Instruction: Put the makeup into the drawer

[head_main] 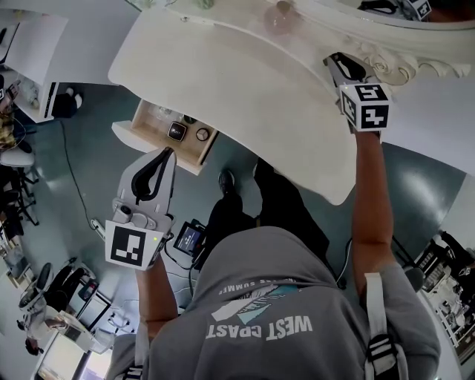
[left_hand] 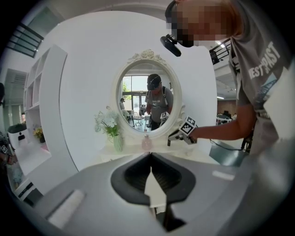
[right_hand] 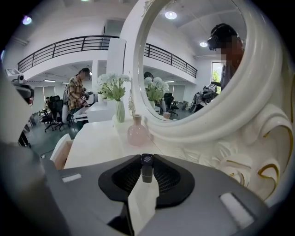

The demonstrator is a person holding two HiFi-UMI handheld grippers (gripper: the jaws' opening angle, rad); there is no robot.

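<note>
My right gripper (right_hand: 146, 162) is shut on a small dark makeup tube (right_hand: 146, 168), which stands upright between the jaw tips. In the head view that gripper (head_main: 333, 62) is at the back right of the white dressing table (head_main: 245, 82), close to the carved mirror frame (head_main: 404, 67). The open drawer (head_main: 148, 145) juts out under the table's left end and holds a square compact (head_main: 176, 131) and a round item (head_main: 202, 134). My left gripper (head_main: 166, 154) hovers just in front of the drawer, shut and empty; its jaw tips (left_hand: 150, 156) meet.
A pink bottle (right_hand: 137, 131) and a vase of white flowers (right_hand: 119, 109) stand on the table before the oval mirror (right_hand: 198, 69). The pink bottle (head_main: 280, 16) sits at the table's far edge. The person's legs and a cable lie below the table.
</note>
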